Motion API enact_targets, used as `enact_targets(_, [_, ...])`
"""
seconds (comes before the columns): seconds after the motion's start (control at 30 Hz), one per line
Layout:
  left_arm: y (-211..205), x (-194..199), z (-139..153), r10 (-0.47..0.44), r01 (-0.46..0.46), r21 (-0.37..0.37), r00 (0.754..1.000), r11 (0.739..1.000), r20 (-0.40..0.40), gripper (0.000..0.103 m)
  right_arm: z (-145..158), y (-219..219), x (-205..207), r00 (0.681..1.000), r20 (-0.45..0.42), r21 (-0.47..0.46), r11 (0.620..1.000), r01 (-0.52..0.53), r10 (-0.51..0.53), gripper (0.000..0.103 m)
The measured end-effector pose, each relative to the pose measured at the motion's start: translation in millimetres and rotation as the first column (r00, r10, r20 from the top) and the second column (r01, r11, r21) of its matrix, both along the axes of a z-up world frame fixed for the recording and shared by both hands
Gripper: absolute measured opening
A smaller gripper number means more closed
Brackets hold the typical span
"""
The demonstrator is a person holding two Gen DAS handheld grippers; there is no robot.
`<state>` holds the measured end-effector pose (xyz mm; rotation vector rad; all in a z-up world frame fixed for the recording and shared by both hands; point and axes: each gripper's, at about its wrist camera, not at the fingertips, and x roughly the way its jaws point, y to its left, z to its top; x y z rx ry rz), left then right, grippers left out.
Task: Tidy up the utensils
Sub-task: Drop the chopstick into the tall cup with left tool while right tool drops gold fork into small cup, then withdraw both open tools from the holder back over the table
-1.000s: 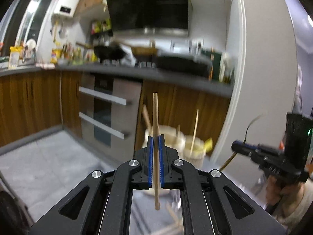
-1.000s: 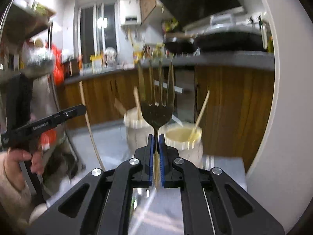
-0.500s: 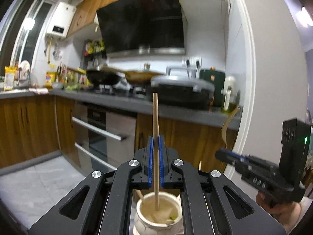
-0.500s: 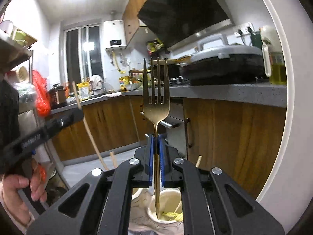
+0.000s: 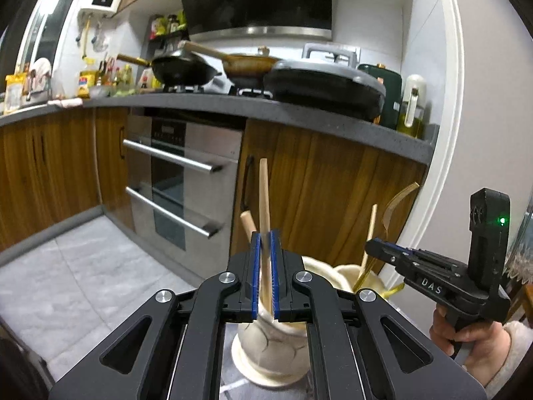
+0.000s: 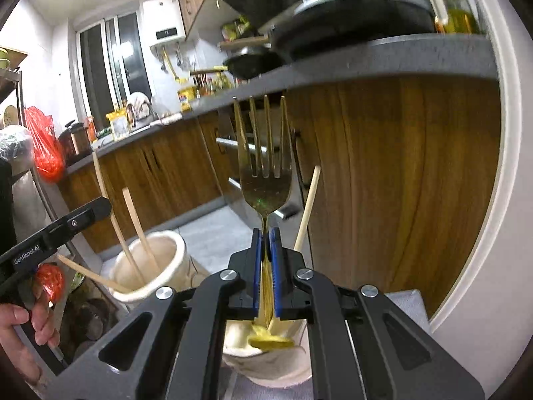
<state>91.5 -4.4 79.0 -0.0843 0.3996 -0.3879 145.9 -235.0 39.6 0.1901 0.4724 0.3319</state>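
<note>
A kitchen with wood cabinets and a grey counter fills the background, and I have both tools low over two cream jars on a grey surface. My left gripper (image 5: pixel 265 276) is clenched on a wooden chopstick (image 5: pixel 264 200), upright, its lower end hanging over the mouth of the left jar (image 5: pixel 266 343) directly below my jaws; another wooden handle leans out of that jar just left of my stick. To the right, my right gripper (image 6: pixel 266 276) is clamped on the gold fork (image 6: pixel 265 166), tines up, its handle running down into the right jar (image 6: pixel 266 363) just beneath the jaws, where a second chopstick (image 6: pixel 308 206) already leans.

I judge this the drop-in step for both: next I lower each a little, keep them upright, then release.

I cannot tell whether either tip touches a jar's bottom; my own frames hide both rims. A yellow thing in the right jar is too blurred to name.
</note>
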Motion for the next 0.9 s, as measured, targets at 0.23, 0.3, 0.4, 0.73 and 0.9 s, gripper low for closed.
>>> enact_targets(0.23, [0.5,-5.1,-4.4,0.009,-0.009,0.015,1.0,1.0,-0.006,0.01,0.9,1.0,-2.4,1.0,0.0,-0.013,1.0,0.006,-0.006,0.007])
enact_targets(0.3, [0.7,-6.1,-3.6,0.012,-0.012,0.016,1.0,1.0,-0.004,0.01,3.8,2.1,-4.3,1.0,0.007,-0.015,1.0,0.008,-0.008,0.016])
enact_targets(0.4, [4.5,-12.7,-2.2,0.014,-0.015,0.014,1.0,1.0,0.002,0.016,7.2,-1.5,-11.7,1.0,0.02,0.001,1.0,0.003,-0.003,0.033])
enact_targets(0.73, [11.7,-41.9,-6.0,0.044,-0.045,0.07,0.999,0.997,0.012,0.065,20.8,-20.5,-49.0,0.997,0.072,0.002,1.0,0.029,-0.029,0.068])
enact_targets(0.9, [14.0,-65.1,-8.6,0.066,-0.068,0.113,0.998,0.991,0.021,0.086,22.0,-27.2,-72.5,0.998,0.06,0.004,1.0,0.005,-0.005,0.09])
